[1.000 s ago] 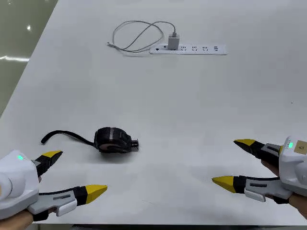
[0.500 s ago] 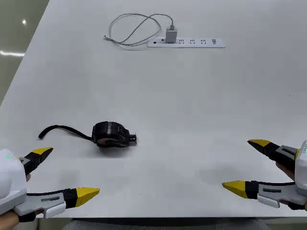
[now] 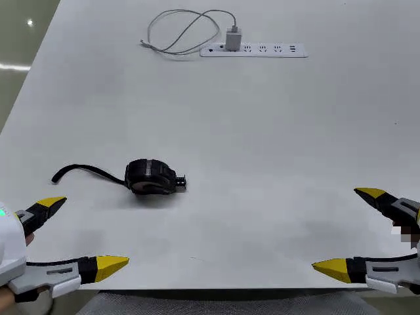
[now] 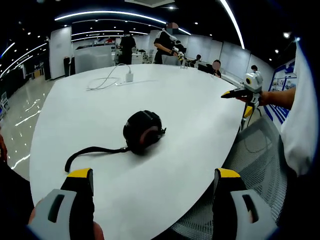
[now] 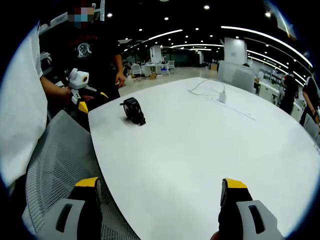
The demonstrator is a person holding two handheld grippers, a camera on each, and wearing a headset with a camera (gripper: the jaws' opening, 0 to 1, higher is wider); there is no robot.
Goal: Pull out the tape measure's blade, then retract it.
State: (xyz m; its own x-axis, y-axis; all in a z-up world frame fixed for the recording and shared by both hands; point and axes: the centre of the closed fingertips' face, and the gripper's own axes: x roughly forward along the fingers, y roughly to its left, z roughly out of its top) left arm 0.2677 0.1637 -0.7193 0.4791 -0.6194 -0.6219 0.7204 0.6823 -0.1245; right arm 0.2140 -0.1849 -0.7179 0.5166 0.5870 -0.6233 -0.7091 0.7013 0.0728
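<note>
White table (image 3: 262,151) bears a black tape measure (image 3: 151,176); left gripper (image 3: 69,233) and right gripper (image 3: 351,231) hover, jaws apart.

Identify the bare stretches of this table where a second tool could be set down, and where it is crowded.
Free: the middle of the table, between the power strip and the tape measure, and the near stretch between the left gripper and right gripper. Crowded: the far edge with the cable, and the near left around the strap.
</note>
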